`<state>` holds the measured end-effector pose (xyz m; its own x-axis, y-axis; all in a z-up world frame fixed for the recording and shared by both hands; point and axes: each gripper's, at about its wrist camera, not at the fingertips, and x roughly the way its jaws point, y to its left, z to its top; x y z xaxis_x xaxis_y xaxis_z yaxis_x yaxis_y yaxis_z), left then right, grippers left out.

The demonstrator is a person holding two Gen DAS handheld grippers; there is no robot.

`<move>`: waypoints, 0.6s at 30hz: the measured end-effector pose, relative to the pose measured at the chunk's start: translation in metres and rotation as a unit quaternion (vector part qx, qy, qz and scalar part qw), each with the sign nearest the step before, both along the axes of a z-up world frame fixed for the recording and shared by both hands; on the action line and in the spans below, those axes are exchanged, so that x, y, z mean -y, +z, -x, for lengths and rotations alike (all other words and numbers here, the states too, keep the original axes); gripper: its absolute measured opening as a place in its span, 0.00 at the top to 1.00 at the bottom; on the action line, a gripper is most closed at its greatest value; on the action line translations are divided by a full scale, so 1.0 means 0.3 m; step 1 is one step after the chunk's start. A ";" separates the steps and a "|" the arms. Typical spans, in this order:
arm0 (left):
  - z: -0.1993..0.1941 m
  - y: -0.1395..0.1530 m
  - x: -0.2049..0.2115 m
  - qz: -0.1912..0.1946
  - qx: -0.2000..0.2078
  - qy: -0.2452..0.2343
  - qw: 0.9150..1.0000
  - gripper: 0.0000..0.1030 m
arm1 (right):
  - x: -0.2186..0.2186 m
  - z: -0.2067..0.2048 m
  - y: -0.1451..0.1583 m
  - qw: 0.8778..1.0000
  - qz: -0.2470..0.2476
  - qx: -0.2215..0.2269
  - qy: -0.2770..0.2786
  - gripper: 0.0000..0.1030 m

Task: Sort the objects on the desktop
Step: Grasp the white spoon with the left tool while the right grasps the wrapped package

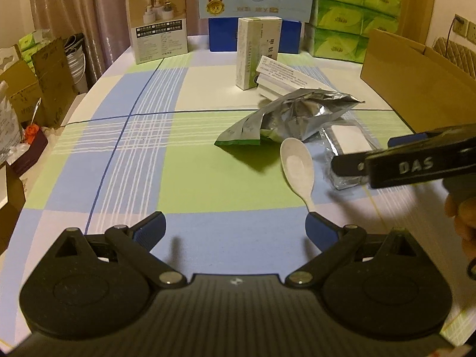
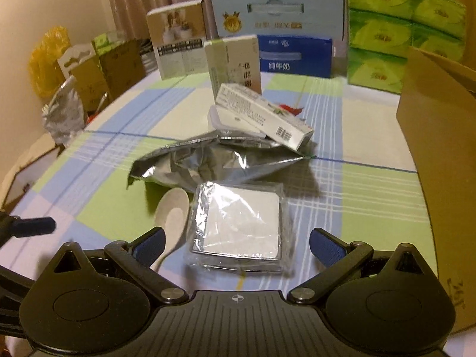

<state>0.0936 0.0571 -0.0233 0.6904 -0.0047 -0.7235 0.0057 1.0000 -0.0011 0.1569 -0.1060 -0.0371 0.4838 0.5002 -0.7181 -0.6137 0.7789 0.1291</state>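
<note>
A white spoon (image 1: 298,168) lies on the checked tablecloth (image 1: 190,175), its handle end by my left gripper's right fingertip. My left gripper (image 1: 236,230) is open and empty. Beyond the spoon lie a crumpled silver foil bag (image 1: 293,116) and a plastic-wrapped white square packet (image 1: 351,144). My right gripper (image 2: 237,247) is open, with the wrapped packet (image 2: 241,223) just ahead between its fingers, untouched. The spoon (image 2: 171,220) lies left of the packet, the foil bag (image 2: 214,163) behind it. The right gripper (image 1: 416,163) reaches in from the right in the left wrist view.
A small white medicine box (image 2: 264,116) leans on a flat white case behind the bag, with an upright box (image 1: 257,52) further back. Milk cartons (image 1: 255,12) and green tissue packs (image 1: 354,15) stand at the far edge. A brown cardboard box (image 2: 443,148) stands at right.
</note>
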 end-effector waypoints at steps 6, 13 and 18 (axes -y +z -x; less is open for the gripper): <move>-0.010 -0.015 -0.007 0.007 -0.005 0.003 1.000 0.05 | -0.022 -0.012 -0.037 1.000 0.022 -0.008 0.002 0.18; -0.015 -0.016 0.008 0.003 -0.002 -0.005 1.000 0.05 | -0.025 -0.011 -0.044 1.000 0.027 0.000 0.006 0.31; -0.028 -0.014 0.032 0.013 0.001 -0.014 1.000 0.05 | 0.010 -0.017 -0.035 0.999 0.031 0.000 -0.020 0.32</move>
